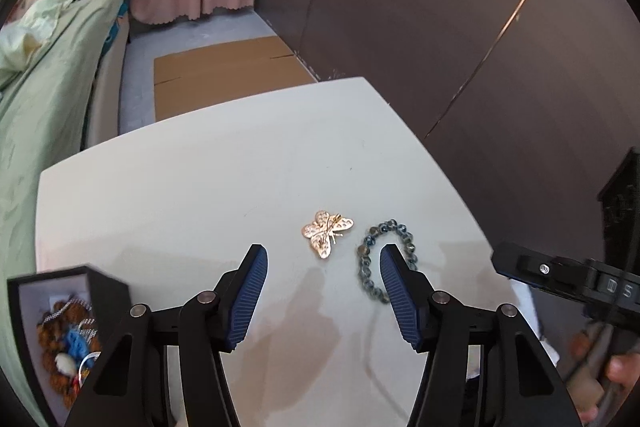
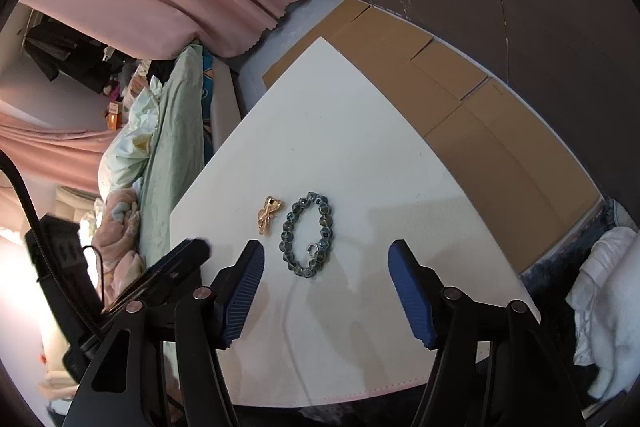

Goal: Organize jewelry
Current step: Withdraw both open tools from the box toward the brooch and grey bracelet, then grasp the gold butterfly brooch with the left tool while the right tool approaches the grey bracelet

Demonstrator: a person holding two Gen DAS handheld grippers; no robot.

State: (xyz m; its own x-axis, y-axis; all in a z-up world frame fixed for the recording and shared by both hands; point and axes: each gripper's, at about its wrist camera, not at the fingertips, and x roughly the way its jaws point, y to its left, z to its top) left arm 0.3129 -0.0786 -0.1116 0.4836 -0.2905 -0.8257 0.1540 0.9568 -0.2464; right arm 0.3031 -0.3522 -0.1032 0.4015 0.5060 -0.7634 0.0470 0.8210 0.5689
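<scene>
Two pieces left loose on the white surface (image 1: pixel 180 195): a gold butterfly brooch (image 1: pixel 327 233) and a blue-grey beaded bracelet (image 1: pixel 386 259). They lie just beside each other, centre of frame in the left wrist view, brooch left of bracelet, apart with a small gap between them.

Dark jewelry box (image 1: pixel 60 339) sits at lower left of the left wrist view, lid open. Already inside: brown beads, something blue, a white piece, some silver mesh or chain. It's a tangle, so I can't count items. Judging by that, sorting is mostly done and these two are the remainder.

Left gripper (image 1: pixel 320 293): spread wide, holding nothing. Fingertips frame the gap below the brooch; the right finger's tip overlaps the bracelet's edge in the frame, but I can't tell whether it actually touches.

Right gripper (image 2: pixel 326 289): also spread wide and empty, hovering short of the bracelet (image 2: pixel 307 233), which sits between and just beyond its fingers in the right wrist view. The brooch (image 2: pixel 269 215) shows edge-on-ish to the bracelet's left there. A small silvery ring-like bit sits inside the lower part of the bracelet loop; probably a clasp or charm, too small to say.

Estimate: neither piece is grasped yet. Remaining work is pick each, carry it to the box at lower left, drop it in. The brooch lies flat, so likely the harder pinch; the bracelet should grab easily by a bead run.
</scene>
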